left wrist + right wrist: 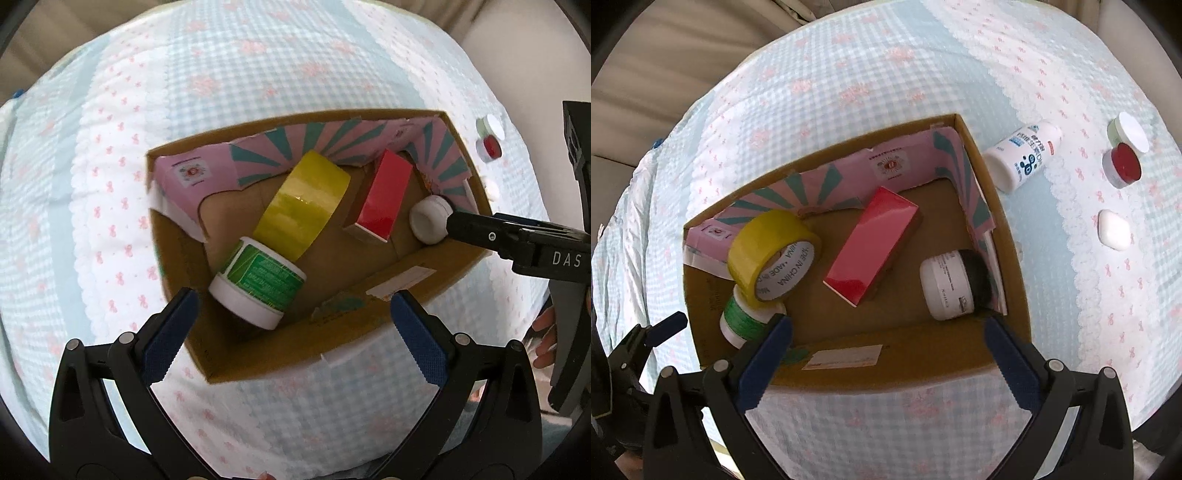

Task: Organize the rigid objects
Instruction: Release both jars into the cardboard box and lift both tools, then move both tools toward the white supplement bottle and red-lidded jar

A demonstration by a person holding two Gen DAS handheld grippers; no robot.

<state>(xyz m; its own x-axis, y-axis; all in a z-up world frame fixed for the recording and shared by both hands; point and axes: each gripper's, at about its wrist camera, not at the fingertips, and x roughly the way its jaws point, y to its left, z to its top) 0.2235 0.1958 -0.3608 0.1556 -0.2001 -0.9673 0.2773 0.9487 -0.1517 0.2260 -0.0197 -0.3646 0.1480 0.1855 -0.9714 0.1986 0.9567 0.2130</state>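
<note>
An open cardboard box on a checked cloth holds a yellow tape roll, a red box, a green-labelled white jar and a white jar with a black lid. My left gripper is open and empty above the box's near wall. My right gripper is open and empty at the box's near right corner, just clear of the white jar; its finger shows in the left wrist view.
On the cloth right of the box lie a white bottle, a red-lidded jar, a white-lidded jar and a small white block. Pink patterned card lines the box's inner walls.
</note>
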